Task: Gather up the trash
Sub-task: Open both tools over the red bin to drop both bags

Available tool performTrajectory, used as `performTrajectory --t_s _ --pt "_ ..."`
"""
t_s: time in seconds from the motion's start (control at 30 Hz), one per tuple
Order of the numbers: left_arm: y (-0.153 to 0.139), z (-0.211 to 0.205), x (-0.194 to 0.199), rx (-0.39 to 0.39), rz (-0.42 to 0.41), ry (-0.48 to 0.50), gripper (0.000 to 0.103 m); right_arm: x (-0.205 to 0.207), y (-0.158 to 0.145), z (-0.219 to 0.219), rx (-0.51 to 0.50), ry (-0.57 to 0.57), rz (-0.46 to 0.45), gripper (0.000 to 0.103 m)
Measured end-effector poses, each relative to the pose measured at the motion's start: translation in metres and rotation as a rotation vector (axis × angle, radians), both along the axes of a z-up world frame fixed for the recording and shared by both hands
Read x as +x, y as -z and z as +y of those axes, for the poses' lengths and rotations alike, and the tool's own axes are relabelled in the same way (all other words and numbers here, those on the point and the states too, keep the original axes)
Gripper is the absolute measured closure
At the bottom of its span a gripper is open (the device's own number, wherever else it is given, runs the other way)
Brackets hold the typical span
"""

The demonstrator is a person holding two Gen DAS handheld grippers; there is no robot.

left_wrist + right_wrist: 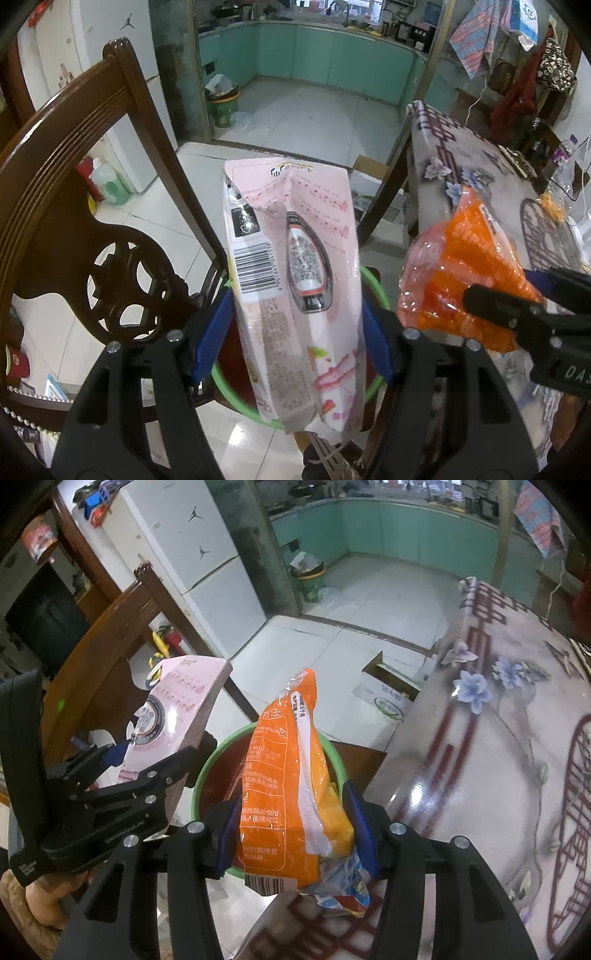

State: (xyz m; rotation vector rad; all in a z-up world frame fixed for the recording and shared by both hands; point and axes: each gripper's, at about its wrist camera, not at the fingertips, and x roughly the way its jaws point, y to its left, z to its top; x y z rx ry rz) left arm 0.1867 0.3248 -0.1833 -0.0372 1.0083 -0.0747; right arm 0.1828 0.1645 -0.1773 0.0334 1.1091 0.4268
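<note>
In the left wrist view my left gripper (295, 328) is shut on a tall pink snack bag (291, 258), its blue pads pressing both sides. Right under the bag lies the green rim of a red-lined bin (378, 290). To the right, my right gripper (532, 291) is shut on a crumpled orange bag (461, 266). In the right wrist view the right gripper (295, 823) squeezes that orange bag (280, 775) over the bin (207, 768), with a blue wrapper (347, 890) bunched at the bag's lower end. The left gripper (147, 753) holds the pink bag (177, 709) at the left.
A carved dark wooden chair (74, 147) stands close on the left. A table with a floral cloth (498, 738) borders the bin on the right. A cardboard box (388, 686) sits on the tiled floor beyond. A second green bin (223, 107) stands at the kitchen doorway.
</note>
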Motion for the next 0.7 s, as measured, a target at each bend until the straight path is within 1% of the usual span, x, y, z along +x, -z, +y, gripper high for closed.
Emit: performTrajectory --t_s 0.37,0.4,0.43,0.47,0.5,0.53,0.6,0.7 --pt "0.01 0.009 0.012 -0.006 0.021 -0.027 0.039 0.015 0.018 0.019 -0.032 -0.057 0.025 0.052" --pt "0.011 0.01 0.013 -0.004 0.023 -0.03 0.039 0.016 0.02 0.02 -0.034 -0.06 0.028 0.051" --pt "0.013 0.01 0.014 0.001 0.025 -0.034 0.038 0.017 0.022 0.022 -0.041 -0.065 0.032 0.046" --pt "0.016 0.011 0.015 0.002 0.034 -0.038 0.037 0.019 0.024 0.023 -0.053 -0.072 0.037 0.038" --pt "0.018 0.011 0.016 -0.002 0.041 -0.045 0.035 0.019 0.024 0.025 -0.068 -0.068 0.033 0.025" --pt "0.019 0.012 0.016 -0.01 0.043 -0.051 0.031 0.019 0.024 0.025 -0.077 -0.061 0.02 0.025" --pt "0.017 0.013 0.014 -0.019 0.037 -0.06 0.028 0.019 0.021 0.021 -0.06 -0.057 0.017 0.025" --pt "0.009 0.009 0.01 -0.017 0.014 -0.05 0.019 0.017 0.014 0.01 -0.046 -0.034 0.006 0.025"
